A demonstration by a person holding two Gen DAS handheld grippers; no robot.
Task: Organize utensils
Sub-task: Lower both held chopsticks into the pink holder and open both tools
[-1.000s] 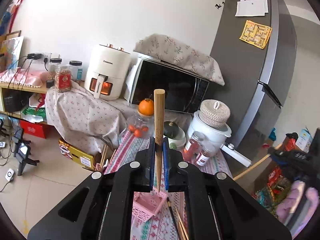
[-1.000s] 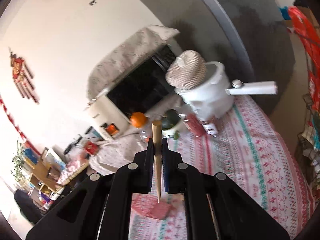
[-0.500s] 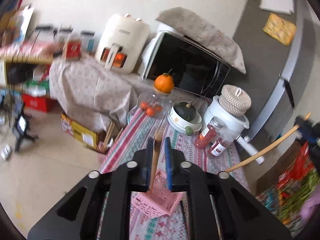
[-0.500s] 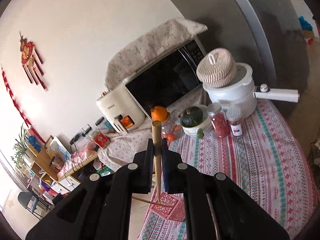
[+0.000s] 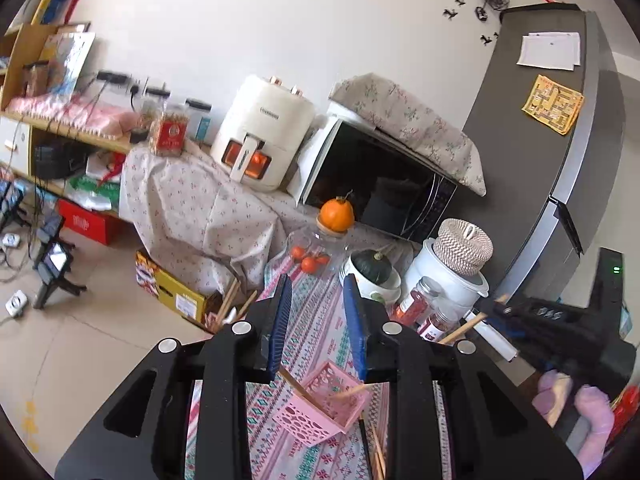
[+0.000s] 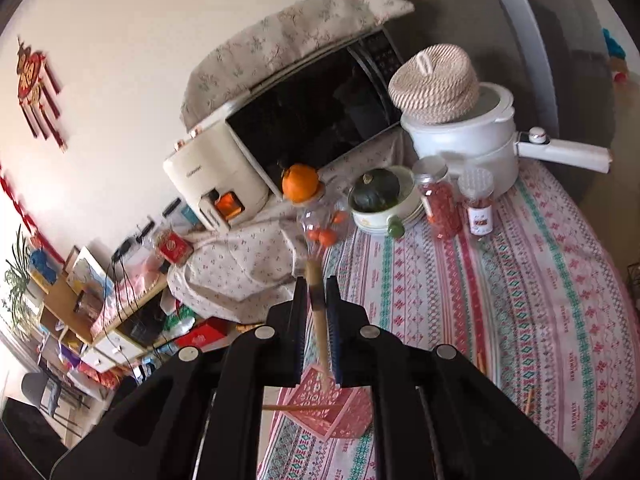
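While my right gripper (image 6: pixel 316 300) opens around the upright chopstick (image 6: pixel 318 320), probably already loose, the pink basket (image 6: pixel 336 408) sits directly below; my left gripper (image 5: pixel 316 312) opens empty.

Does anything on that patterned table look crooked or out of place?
Yes: the pink perforated plastic basket sits tilted rather than flat, with wooden chopsticks leaning out at odd angles. More loose chopsticks lie scattered on the striped tablecloth beside it.

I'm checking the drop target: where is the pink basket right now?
The pink basket sits on the patterned tablecloth at the table's near edge, just below the left gripper in the left wrist view.
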